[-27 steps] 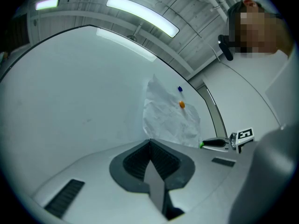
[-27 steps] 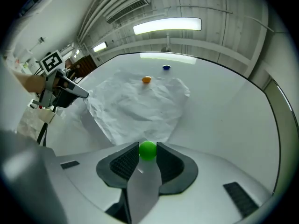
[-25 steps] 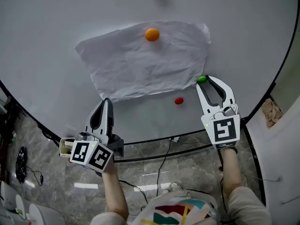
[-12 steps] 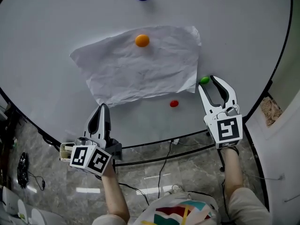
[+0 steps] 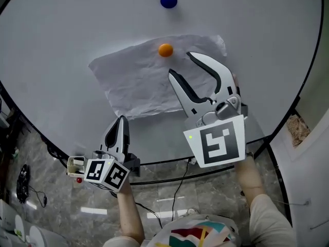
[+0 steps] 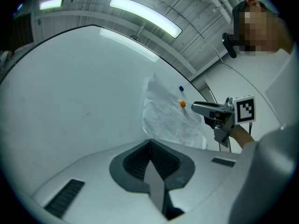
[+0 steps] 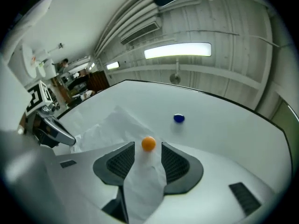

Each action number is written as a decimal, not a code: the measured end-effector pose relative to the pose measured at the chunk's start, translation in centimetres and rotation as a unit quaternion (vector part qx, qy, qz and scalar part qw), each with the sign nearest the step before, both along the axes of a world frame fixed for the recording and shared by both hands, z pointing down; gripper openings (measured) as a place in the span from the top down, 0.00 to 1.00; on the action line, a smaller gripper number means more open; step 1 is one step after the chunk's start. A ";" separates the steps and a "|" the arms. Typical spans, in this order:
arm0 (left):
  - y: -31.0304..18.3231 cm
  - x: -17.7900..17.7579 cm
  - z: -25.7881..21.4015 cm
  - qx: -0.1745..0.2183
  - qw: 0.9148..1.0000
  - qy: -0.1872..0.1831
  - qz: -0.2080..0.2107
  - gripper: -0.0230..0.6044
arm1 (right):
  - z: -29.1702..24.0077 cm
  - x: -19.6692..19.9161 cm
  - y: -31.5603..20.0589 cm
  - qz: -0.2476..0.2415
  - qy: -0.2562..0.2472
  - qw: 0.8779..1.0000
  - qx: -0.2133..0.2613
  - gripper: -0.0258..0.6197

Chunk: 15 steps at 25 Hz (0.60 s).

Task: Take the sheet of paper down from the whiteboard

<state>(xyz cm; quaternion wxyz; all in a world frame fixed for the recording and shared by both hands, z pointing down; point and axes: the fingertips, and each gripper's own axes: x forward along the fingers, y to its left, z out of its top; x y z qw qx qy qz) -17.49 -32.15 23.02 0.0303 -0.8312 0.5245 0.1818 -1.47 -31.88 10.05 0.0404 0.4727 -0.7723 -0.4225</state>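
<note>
A crumpled white sheet of paper hangs on the whiteboard, pinned by an orange magnet. My right gripper is in front of the sheet's right half, its jaws opening wide. In the right gripper view the orange magnet sits just beyond the fingertips, with the paper showing between them and nothing pressed. My left gripper is shut and empty, below the sheet's lower edge. From the left gripper view the paper and the right gripper lie ahead to the right.
A blue magnet sticks on the board above the sheet. The board's black frame runs below both grippers, with cables on the stone floor underneath. A pale wall or cabinet stands at the right.
My right gripper rose from the board's lower right, beside a green magnet, to in front of the paper near the orange magnet, jaws wider. Green and red magnets are now hidden. The left gripper stayed.
</note>
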 end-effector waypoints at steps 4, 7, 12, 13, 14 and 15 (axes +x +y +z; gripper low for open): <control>0.4 0.2 0.0 0.002 1.000 -0.003 -0.002 0.89 | -2.0 -2.2 -0.6 -0.016 0.009 1.000 0.022 0.68; 0.6 0.3 -0.1 0.003 1.000 -0.007 -0.002 0.89 | -2.5 -2.3 -1.0 -0.024 0.007 1.000 0.018 0.68; 0.6 0.0 -0.2 0.005 1.000 -0.010 -0.006 0.89 | -2.7 -2.4 -1.6 -0.024 0.005 1.000 0.011 0.76; 0.6 0.0 -0.2 0.005 1.000 -0.010 -0.006 0.89 | -2.7 -2.4 -1.6 -0.022 0.007 1.000 0.009 0.76; 0.6 0.0 -0.2 0.004 1.000 -0.010 -0.006 0.89 | -2.6 -2.3 -1.6 -0.020 0.010 1.000 0.007 0.76; 0.6 0.0 -0.2 0.004 1.000 -0.009 -0.006 0.89 | -2.5 -2.3 -1.7 -0.017 0.013 1.000 0.004 0.76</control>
